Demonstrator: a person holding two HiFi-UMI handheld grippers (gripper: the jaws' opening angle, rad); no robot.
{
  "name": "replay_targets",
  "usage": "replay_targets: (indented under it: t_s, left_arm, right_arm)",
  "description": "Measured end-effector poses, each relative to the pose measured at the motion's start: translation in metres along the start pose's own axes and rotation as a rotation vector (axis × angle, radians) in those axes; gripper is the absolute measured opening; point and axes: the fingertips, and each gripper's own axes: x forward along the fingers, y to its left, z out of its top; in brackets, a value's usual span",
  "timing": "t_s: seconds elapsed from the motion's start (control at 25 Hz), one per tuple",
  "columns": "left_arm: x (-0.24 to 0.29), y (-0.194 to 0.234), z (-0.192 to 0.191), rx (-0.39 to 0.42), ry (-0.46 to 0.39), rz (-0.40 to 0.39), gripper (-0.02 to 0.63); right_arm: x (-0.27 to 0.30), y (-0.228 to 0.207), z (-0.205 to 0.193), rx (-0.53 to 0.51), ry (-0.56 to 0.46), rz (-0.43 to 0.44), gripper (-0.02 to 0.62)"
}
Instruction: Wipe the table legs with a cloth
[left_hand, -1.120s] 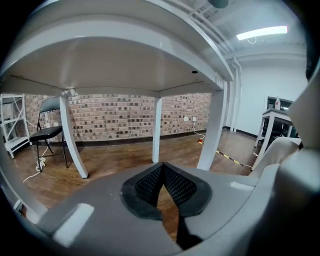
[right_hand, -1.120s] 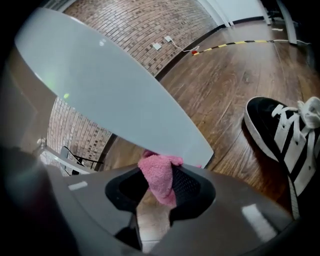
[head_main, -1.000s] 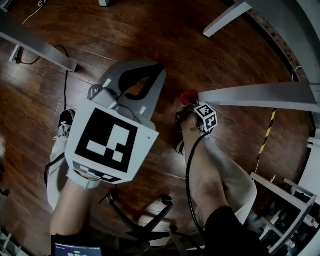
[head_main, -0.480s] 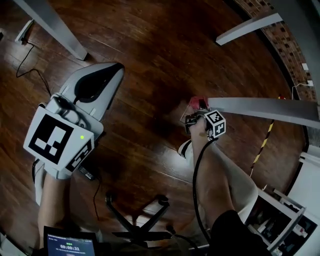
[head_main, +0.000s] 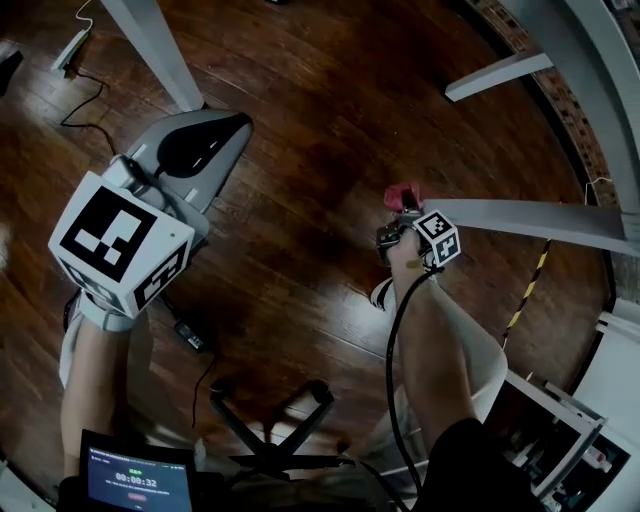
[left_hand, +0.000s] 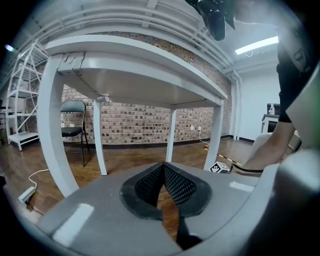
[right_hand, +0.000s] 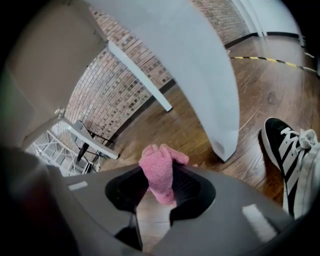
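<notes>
Cloth (right_hand: 159, 176): pink and fluffy with a fleece-like pile, bunched into a thick wad with rounded lobes at the top. Pinched between the black pads of the right gripper (right_hand: 162, 170), which is closed tightly on it. Upper lobes poking out past the tips, lower end tucked down into the hollow behind the pads.

In the head view, seen as a small pink tuft (head_main: 403, 195) at the front of the right gripper (head_main: 400, 212), ahead of the marker cube (head_main: 438, 237).

Held low, just beside the foot of a white table leg (right_hand: 200, 75), on the left of it in the right gripper view. A strip of wooden floor (right_hand: 200, 135) visible there between cloth and leg. From the head view, right against the near end of that same leg (head_main: 520, 215). Actual contact impossible to tell.

Black sneaker with white stripes (right_hand: 285, 150) on the floor at the right, beyond the leg.

Left gripper (left_hand: 163, 167): closed at the tips with nothing between the pads, only floor showing through the hollow behind them. Well apart from the cloth, out at the left of the head view (head_main: 215, 135), facing the underside of a white table (left_hand: 135, 75).
</notes>
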Motion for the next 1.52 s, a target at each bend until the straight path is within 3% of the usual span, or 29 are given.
replay_targets:
  t_s: [0.12,0.32,0.44,0.64,0.88,0.96,1.04,1.16,1.28,1.36,1.52]
  left_arm:
    - [-0.017,0.016,0.008,0.006,-0.007,-0.007,0.002]
    - [-0.05,0.037,0.025,-0.01,-0.1,0.007,0.002]
    - [-0.071,0.045,0.021,0.002,-0.093,0.018,0.002]
    - [-0.117,0.092,0.014,-0.011,-0.052,0.06,0.002]
    - [-0.166,0.179,0.029,-0.185,-0.09,0.237,0.002]
    - [-0.165,0.193,0.038,-0.215,-0.109,0.273,0.002]
    - [-0.157,0.192,0.041,-0.193,-0.12,0.279,0.002]
    - [-0.136,0.176,0.037,-0.077,-0.093,0.23,0.002]
    - [-0.114,0.15,0.039,0.021,-0.102,0.13,0.002]
    - [-0.099,0.148,0.036,0.022,-0.102,0.099,0.002]
    - [-0.085,0.162,0.028,-0.057,-0.097,0.091,0.002]
  right_arm:
    - [-0.002,0.05,-0.038,-0.09,0.063,0.048,0.117]
    - [-0.016,0.148,-0.08,-0.178,0.102,0.176,0.117]
    - [-0.041,0.211,-0.107,-0.318,0.152,0.264,0.117]
    - [-0.077,0.353,-0.152,-0.57,0.189,0.437,0.117]
    - [-0.09,0.476,-0.194,-0.707,0.194,0.599,0.117]
    - [-0.086,0.495,-0.205,-0.742,0.205,0.639,0.117]
    - [-0.082,0.499,-0.217,-0.757,0.228,0.666,0.117]
    - [-0.076,0.502,-0.225,-0.78,0.257,0.706,0.117]
    - [-0.075,0.496,-0.227,-0.843,0.297,0.722,0.117]
    - [-0.074,0.496,-0.223,-0.87,0.32,0.731,0.117]
    - [-0.08,0.496,-0.218,-0.903,0.357,0.74,0.117]
